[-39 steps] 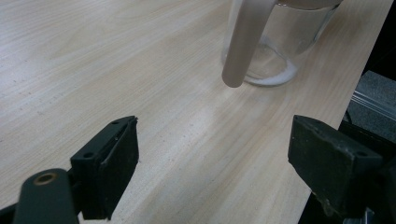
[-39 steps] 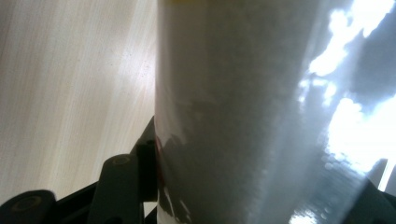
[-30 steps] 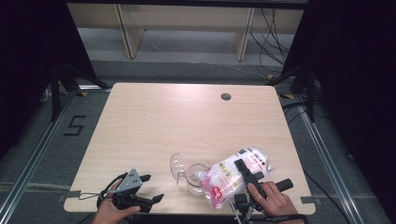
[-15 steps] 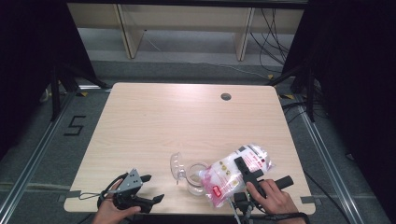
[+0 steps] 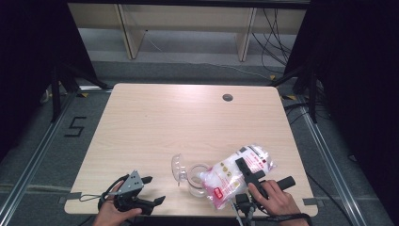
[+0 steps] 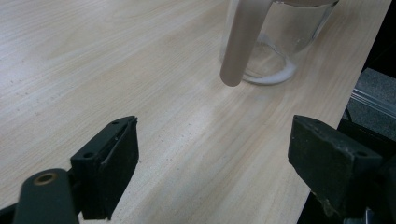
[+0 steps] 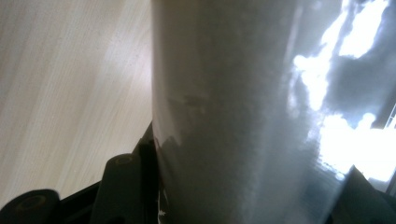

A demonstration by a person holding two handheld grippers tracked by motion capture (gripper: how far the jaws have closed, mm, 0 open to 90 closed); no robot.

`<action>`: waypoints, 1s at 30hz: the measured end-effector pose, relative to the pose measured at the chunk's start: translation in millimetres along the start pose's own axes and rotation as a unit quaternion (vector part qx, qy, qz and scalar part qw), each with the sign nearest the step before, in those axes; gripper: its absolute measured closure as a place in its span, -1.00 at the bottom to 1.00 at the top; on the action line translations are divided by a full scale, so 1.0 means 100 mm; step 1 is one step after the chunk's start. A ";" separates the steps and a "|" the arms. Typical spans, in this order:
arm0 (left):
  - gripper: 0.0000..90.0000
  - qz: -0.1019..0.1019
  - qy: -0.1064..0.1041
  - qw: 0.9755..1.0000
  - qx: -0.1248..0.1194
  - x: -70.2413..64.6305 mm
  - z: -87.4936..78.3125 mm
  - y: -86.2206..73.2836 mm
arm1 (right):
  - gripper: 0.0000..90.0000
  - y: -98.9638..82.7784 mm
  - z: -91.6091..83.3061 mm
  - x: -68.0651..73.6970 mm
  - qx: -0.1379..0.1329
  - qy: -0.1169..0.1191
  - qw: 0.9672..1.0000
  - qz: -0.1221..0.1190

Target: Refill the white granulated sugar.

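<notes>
Plastic bag (image 5: pixel 240 174) of white grains, clamped in the right gripper (image 5: pixel 248 173), lies tilted with its mouth over a glass pitcher (image 5: pixel 190 176) near the table's (image 5: pixel 188 117) front edge. Left gripper (image 5: pixel 141 190) rests nearby on the wood, jaws wide apart and empty.

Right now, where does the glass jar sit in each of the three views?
High view: the glass jar stands near the front table edge, under the mouth of the tilted white bag.
Left gripper view: top centre-right, beyond the open tongs.
Right gripper view: I cannot make it out; the bag blocks the frame.
Shared landmark: the wooden table.
</notes>
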State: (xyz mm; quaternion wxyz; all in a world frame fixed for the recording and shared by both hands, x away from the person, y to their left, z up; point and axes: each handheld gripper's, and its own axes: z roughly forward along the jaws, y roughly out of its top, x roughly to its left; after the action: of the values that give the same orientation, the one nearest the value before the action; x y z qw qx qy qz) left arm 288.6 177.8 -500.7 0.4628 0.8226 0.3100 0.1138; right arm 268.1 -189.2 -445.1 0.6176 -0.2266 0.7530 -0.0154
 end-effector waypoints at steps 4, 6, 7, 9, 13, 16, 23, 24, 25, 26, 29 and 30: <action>-0.64 0.008 0.003 1.000 0.004 0.01 0.00 0.00 | 0.10 -0.01 0.00 0.00 0.002 0.003 1.000 -0.001; -0.64 0.003 0.000 1.000 0.005 0.00 0.00 0.00 | 0.10 -0.01 0.00 0.00 0.002 0.002 1.000 0.002; -0.64 0.004 0.000 1.000 0.003 0.00 0.00 0.00 | 0.10 -0.01 0.00 0.00 0.003 0.001 1.000 0.007; -0.64 0.007 0.003 1.000 0.004 0.01 0.00 0.00 | 0.11 -0.01 -0.01 0.02 0.007 0.006 1.000 0.014; -0.64 0.004 0.000 1.000 0.005 0.00 0.00 0.00 | 0.11 -0.01 -0.01 0.01 0.007 0.004 1.000 0.009; -0.64 0.003 0.000 1.000 0.004 0.00 0.00 0.00 | 0.11 -0.01 -0.01 0.00 0.003 0.002 1.000 0.000; -0.64 0.006 -0.003 1.000 0.000 0.00 0.00 0.00 | 0.11 -0.01 -0.01 -0.01 0.000 0.000 1.000 -0.006; -0.64 0.007 -0.003 1.000 0.000 0.00 0.00 0.00 | 0.11 -0.01 -0.02 -0.01 0.000 -0.001 1.000 -0.006; -0.64 0.007 -0.003 1.000 0.000 0.00 0.00 0.00 | 0.11 -0.01 -0.01 -0.01 -0.001 -0.003 1.000 -0.005; -0.64 0.007 -0.002 1.000 0.000 0.00 0.00 0.00 | 0.12 -0.01 -0.02 -0.01 0.000 0.000 1.000 -0.005; -0.64 0.001 0.001 1.000 0.005 0.00 0.00 0.00 | 0.12 -0.01 -0.01 0.00 -0.002 -0.001 1.000 -0.005; -0.64 0.001 0.000 1.000 0.004 0.00 0.00 0.00 | 0.12 -0.01 -0.01 0.00 -0.002 -0.002 1.000 -0.006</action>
State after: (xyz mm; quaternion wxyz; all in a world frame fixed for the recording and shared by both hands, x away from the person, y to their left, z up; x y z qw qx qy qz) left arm 288.6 178.3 -500.6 0.4589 0.8251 0.3096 0.1135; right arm 267.4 -190.1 -444.1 0.6183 -0.2325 0.7506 -0.0172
